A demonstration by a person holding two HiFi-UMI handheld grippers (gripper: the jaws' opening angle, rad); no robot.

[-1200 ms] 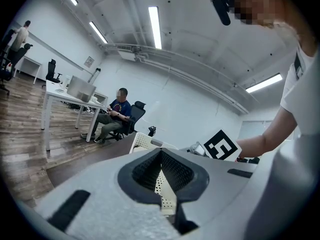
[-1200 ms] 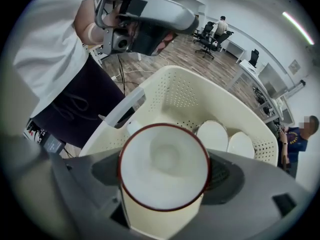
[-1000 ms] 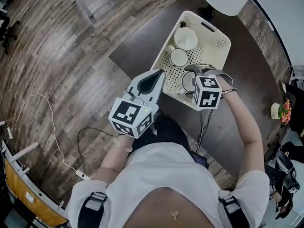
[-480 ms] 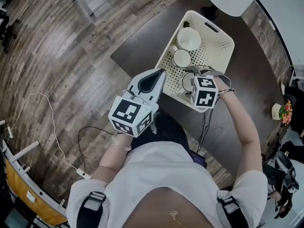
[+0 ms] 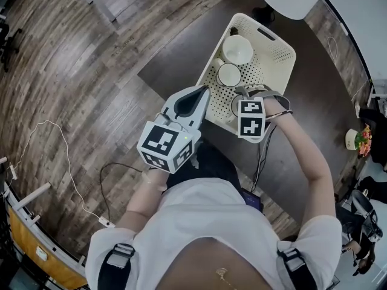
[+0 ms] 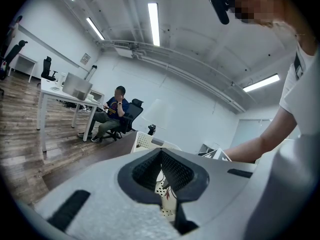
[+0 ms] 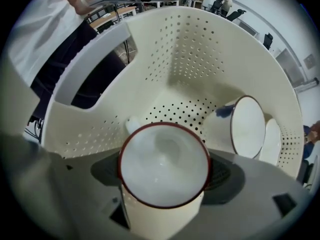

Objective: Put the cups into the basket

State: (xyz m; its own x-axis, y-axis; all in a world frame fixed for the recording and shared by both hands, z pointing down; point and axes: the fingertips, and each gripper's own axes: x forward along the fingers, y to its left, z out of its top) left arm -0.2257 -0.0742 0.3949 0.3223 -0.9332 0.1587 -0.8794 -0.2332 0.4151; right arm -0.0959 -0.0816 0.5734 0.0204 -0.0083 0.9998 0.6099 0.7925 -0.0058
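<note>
Placement step: right gripper [image 7: 165, 181] jaws clamp red-rimmed cup [image 7: 164, 159] inside basket [image 7: 200, 49]; release likely comes next. Left gripper [image 5: 199, 96] jaws closed, empty.

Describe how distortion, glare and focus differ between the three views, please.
Head view: sharp, but the wide lens bends the wooden floor planks into curves. Left gripper view: dark round vignette at the corners; the ceiling light strips glare white. Right gripper view: the basket wall bulges, and the red-rimmed cup held in the right tongs looks soft, out of focus.
</note>
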